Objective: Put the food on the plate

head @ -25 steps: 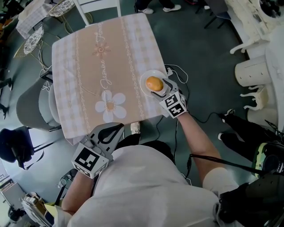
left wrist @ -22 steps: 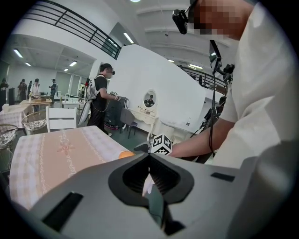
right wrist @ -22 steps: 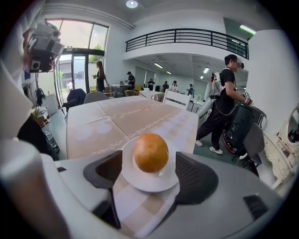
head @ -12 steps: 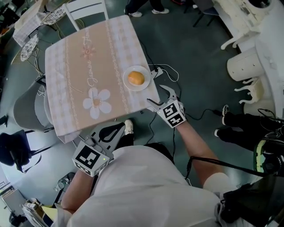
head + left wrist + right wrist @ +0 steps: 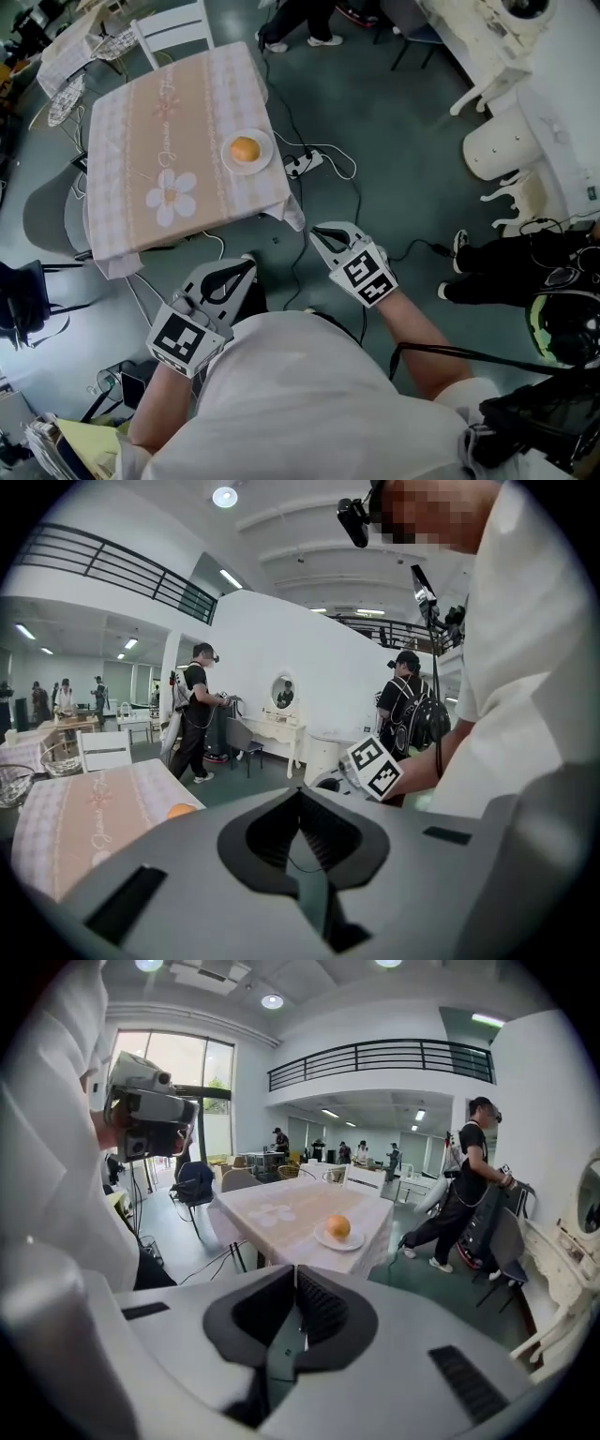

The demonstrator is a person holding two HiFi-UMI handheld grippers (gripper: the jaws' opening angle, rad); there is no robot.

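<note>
An orange round food point(image 5: 245, 148) lies on a small white plate point(image 5: 266, 142) near the right edge of the table point(image 5: 169, 112) with its flowered cloth. Both grippers hang off the table, close to the person's body over the floor. My right gripper point(image 5: 317, 232) is shut and empty, well short of the plate. My left gripper point(image 5: 247, 266) is shut too, with nothing in it. The right gripper view shows the food point(image 5: 338, 1226) on its plate point(image 5: 339, 1240) far beyond the closed jaws point(image 5: 296, 1269). In the left gripper view the food point(image 5: 180, 810) peeks over the gripper point(image 5: 300, 794).
A power strip with cables point(image 5: 305, 164) lies on the floor between table and grippers. A white chair point(image 5: 178, 19) stands at the table's far end, a grey chair point(image 5: 47, 216) at its left. White furniture point(image 5: 497, 141) stands to the right. A person in black point(image 5: 464, 1194) stands nearby.
The person has backed away from the table. My right gripper left the plate, drew back over the floor and went from open to shut. The food stays on the plate.
</note>
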